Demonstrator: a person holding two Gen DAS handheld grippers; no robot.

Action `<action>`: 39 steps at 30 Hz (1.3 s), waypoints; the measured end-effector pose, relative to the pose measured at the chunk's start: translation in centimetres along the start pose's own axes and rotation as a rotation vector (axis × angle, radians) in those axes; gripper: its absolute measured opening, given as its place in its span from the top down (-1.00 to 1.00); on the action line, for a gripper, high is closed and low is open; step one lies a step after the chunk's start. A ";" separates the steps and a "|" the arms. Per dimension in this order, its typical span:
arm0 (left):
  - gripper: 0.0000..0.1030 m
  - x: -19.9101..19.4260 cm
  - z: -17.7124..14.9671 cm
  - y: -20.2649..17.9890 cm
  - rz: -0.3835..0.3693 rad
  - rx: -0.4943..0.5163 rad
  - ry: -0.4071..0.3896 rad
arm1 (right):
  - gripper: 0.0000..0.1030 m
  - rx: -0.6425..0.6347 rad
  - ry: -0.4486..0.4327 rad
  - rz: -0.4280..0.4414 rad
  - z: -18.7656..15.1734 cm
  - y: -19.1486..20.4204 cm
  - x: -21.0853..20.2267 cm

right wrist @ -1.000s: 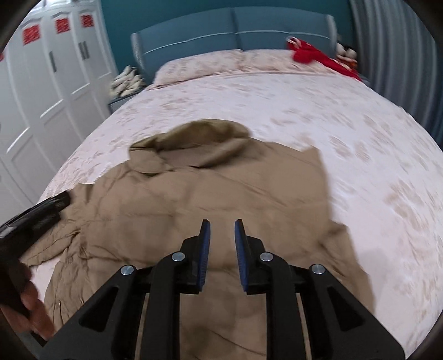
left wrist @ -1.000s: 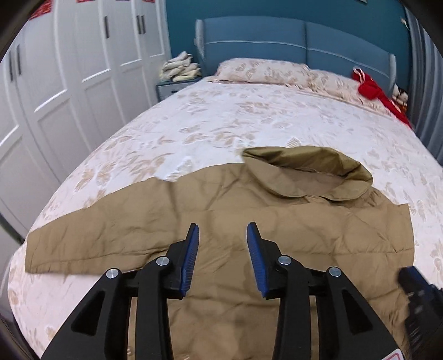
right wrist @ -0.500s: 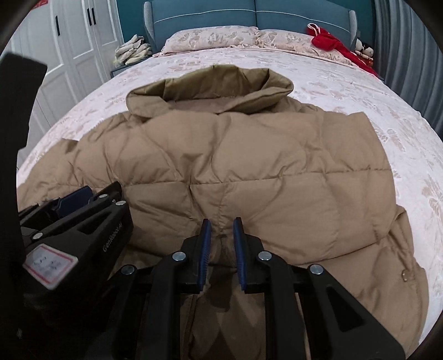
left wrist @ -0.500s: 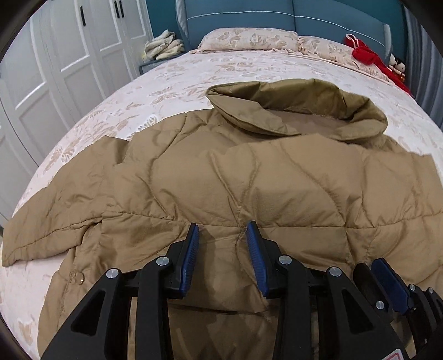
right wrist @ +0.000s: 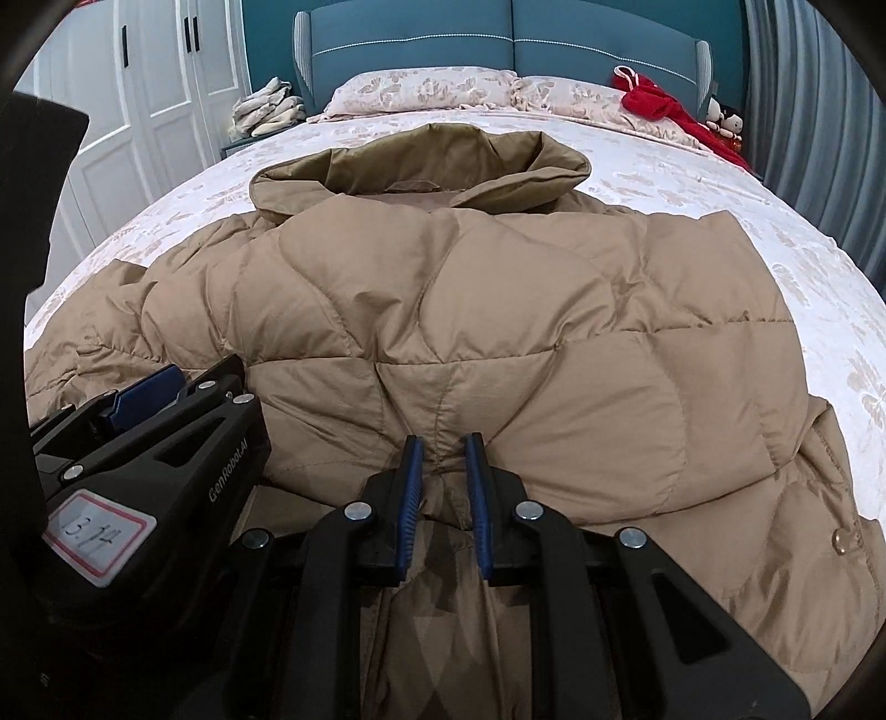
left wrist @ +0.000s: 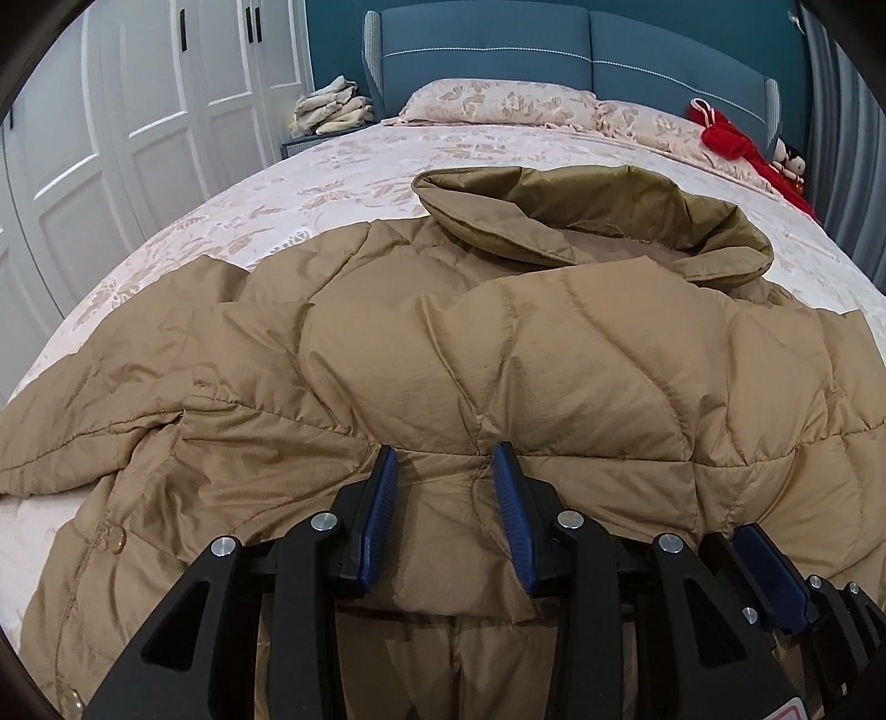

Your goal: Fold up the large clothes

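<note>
In the left wrist view, the tan quilted jacket (left wrist: 498, 343) is lying spread across the floral bedspread (left wrist: 343, 166), filling the middle and lower frame, its collar (left wrist: 598, 216) standing up toward the upper right. The left gripper (left wrist: 446, 459) is sitting at bottom centre with its blue pads partly apart, and a fold of the jacket's near edge is lying between them; the fabric is bunching at a seam by the right-hand pad, but I cannot tell whether the pads are actually pressing on it. Compared with a second ago, the jacket is looming far larger and the pads are now down at the cloth rather than above it; since the half-second frame almost nothing is changing. The right gripper (left wrist: 769, 576) is showing at the lower right edge. A pillow (left wrist: 498, 102) and a red item (left wrist: 725, 135) are lying at the top by the blue headboard (left wrist: 581, 50), with white wardrobe doors (left wrist: 138, 138) at the upper left.

In the right wrist view, the same jacket (right wrist: 526, 310) is covering the centre, its collar (right wrist: 432, 166) at upper middle. The right gripper (right wrist: 443, 459) at bottom centre is holding its pads close together, a narrow gap between them, with a pinch of jacket edge gathered there and creases radiating from it. A second ago these pads were hanging above the flat jacket. The left gripper (right wrist: 149, 393) is lying at the left edge, just beside.
</note>
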State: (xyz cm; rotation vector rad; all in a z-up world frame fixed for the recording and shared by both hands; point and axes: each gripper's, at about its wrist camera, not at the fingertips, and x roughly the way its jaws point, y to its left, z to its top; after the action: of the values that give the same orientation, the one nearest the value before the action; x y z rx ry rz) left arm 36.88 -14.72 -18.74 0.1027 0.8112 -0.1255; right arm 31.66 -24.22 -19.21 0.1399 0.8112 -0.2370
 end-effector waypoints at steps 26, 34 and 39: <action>-0.59 -7.9 -5.8 43.0 0.176 -0.818 0.158 | -0.09 -0.103 -0.045 -0.178 0.2 2.8 -10.7; -0.28 -6.8 -5.8 49.9 0.128 -0.977 0.115 | -0.10 0.017 0.027 -0.091 -1.6 2.5 -13.2; 0.96 -7.4 -2.1 46.4 0.064 -0.821 0.094 | -0.10 0.022 0.040 -0.070 -2.0 3.9 -14.3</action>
State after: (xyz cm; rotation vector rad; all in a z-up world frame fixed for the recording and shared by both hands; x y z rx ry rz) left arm 37.34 31.95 -12.71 -0.6435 0.8984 0.2795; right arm 21.76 -17.85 -10.05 0.1381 0.8546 -0.3098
